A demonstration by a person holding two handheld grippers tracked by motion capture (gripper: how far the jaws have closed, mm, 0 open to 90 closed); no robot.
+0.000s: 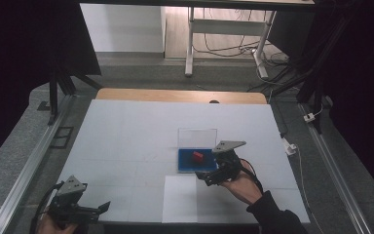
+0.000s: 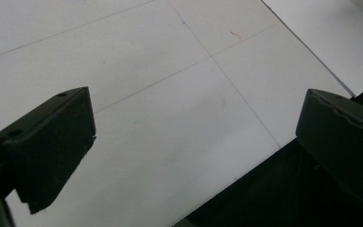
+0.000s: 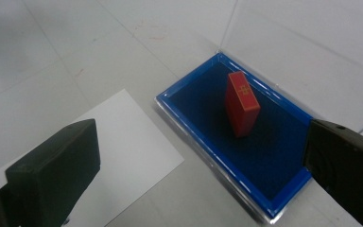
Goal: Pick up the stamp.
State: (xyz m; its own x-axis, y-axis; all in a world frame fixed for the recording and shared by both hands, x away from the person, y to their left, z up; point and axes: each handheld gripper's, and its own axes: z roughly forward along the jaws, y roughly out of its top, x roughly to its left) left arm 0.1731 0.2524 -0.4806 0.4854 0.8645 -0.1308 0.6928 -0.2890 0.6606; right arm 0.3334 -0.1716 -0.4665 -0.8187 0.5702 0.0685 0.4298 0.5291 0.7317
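A small red block (image 1: 197, 156) (image 3: 242, 103) stands upright on the dark pad of a blue tray (image 1: 184, 166) (image 3: 189, 124), whose clear lid (image 1: 197, 135) (image 3: 283, 42) is swung open behind it. My right gripper (image 1: 205, 177) (image 3: 203, 175) hovers open at the tray's near right corner, jaws wide, nothing between them. A white sheet of paper (image 1: 180, 199) (image 3: 118, 146) lies in front of the tray. My left gripper (image 1: 102, 208) (image 2: 189, 151) is open at the table's near left edge, over bare white surface.
The white table top (image 1: 126, 141) ends at a wooden strip (image 1: 180, 95) at the back. Metal rails (image 1: 29, 165) run along both sides on grey floor. A white desk frame (image 1: 224, 29) with cables stands beyond.
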